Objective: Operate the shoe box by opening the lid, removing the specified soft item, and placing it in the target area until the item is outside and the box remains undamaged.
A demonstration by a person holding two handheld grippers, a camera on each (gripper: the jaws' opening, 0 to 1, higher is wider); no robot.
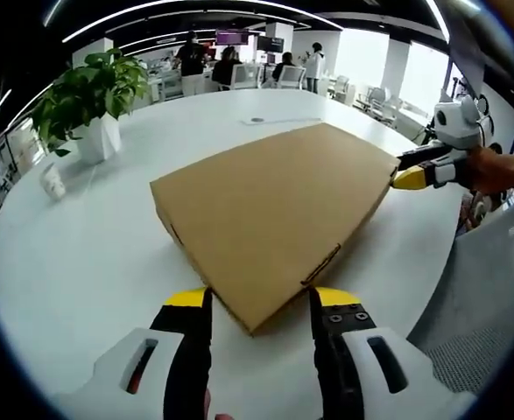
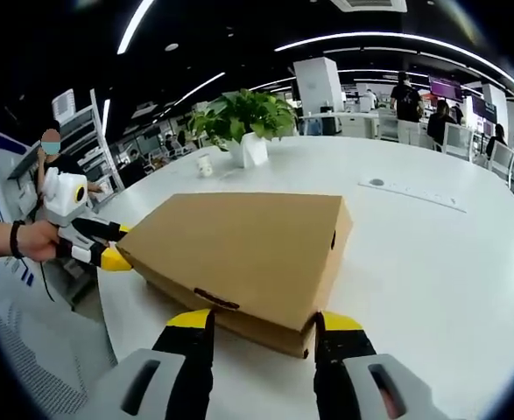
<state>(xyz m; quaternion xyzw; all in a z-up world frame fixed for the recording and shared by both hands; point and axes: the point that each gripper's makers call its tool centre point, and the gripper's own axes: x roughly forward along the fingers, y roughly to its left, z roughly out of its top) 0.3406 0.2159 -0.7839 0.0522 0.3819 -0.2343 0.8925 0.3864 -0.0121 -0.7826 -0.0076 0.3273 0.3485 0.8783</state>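
A closed brown cardboard shoe box (image 1: pixel 265 219) lies flat on the white round table (image 1: pixel 81 262), its lid down. My left gripper (image 1: pixel 262 299) is open, with the box's near corner between its yellow-tipped jaws. From the right, the right gripper (image 1: pixel 411 171) comes in at the box's far corner, held by a hand (image 1: pixel 502 171). In the right gripper view the same box (image 2: pixel 239 241) has its near corner between the open right gripper (image 2: pixel 265 321). The left gripper (image 2: pixel 108 249) meets the box's left corner there. The inside of the box is hidden.
A potted plant (image 1: pixel 95 101) in a white pot stands at the back left, with a small white cup (image 1: pixel 53 182) near it. In the right gripper view the plant (image 2: pixel 248 118) is beyond the box and the table (image 2: pixel 432 262) spreads wide to the right. People and desks are far behind.
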